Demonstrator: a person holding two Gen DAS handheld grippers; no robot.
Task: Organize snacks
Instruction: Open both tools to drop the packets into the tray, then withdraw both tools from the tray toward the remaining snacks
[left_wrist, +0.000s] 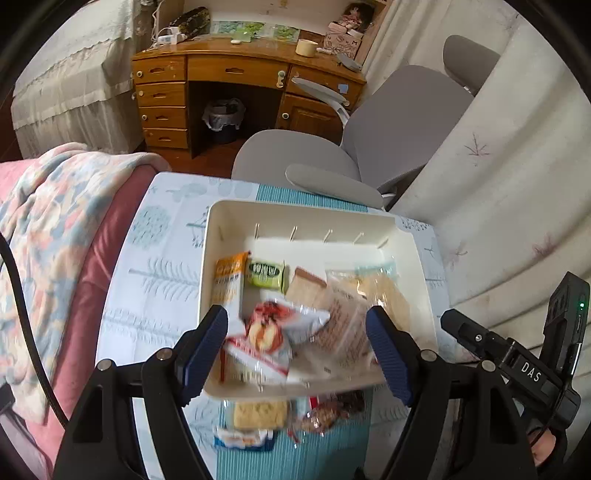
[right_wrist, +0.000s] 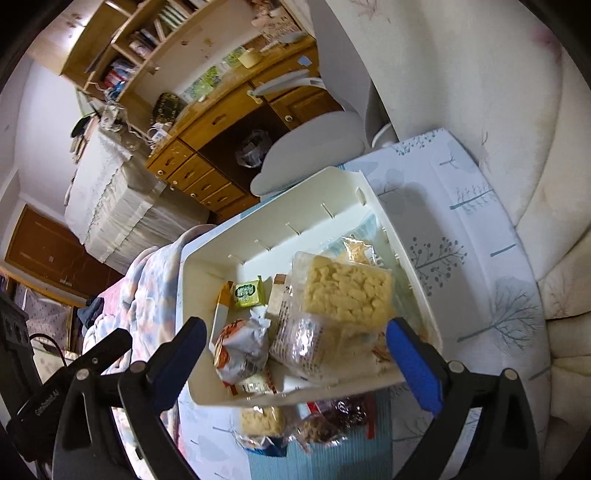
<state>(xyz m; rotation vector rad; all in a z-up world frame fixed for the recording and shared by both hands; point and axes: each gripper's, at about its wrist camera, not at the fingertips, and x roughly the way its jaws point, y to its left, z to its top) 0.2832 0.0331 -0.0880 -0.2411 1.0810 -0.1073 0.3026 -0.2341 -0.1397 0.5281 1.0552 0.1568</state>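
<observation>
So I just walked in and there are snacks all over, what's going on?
A person with two hand-held tongs is sorting snacks into a white bin on the table. Several packets already lie inside, including a green one and a red-and-white one. Both the left tongs and right tongs hang open above it, holding nothing. More snacks wait outside.

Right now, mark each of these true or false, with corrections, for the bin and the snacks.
1. The white bin holds several snacks. True.
2. The green packet lies outside the bin. False: it lies inside.
3. Some snacks lie on the table in front of the bin. True.
4. The right tool clamps a packet. False: its jaws stand open, nothing pressed.
5. The bin is round. False: it is rectangular.
</observation>
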